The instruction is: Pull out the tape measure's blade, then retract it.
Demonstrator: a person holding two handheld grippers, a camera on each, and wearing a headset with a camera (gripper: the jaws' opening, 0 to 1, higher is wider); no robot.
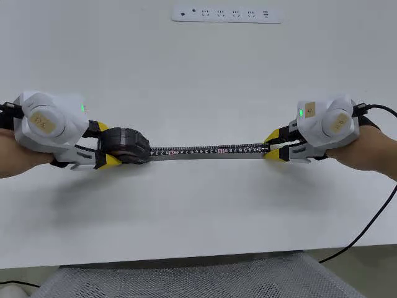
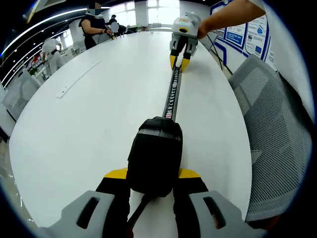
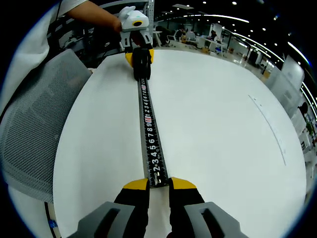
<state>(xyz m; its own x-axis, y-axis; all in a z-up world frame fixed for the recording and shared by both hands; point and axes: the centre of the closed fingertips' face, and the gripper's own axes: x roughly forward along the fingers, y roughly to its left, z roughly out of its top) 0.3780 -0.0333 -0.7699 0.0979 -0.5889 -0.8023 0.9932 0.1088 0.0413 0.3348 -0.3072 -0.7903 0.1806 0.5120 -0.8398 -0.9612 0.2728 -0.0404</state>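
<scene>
Now, L hand-held gripper [image 1: 107, 144] clamped on tape measure [image 1: 127, 146], R hand-held gripper [image 1: 273, 144] pinching blade [image 1: 205, 149] tip, table [image 1: 186, 211] edges well apart

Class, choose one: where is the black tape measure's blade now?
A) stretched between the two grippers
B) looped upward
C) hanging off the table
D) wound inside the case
A: the black numbered blade runs from the black tape measure case in the left gripper to the right gripper pinching its end.

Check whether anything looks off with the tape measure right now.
Nothing stands out. The blade runs straight, without kink or twist, from the black case clamped in the left gripper to the right gripper pinching its tip.
</scene>
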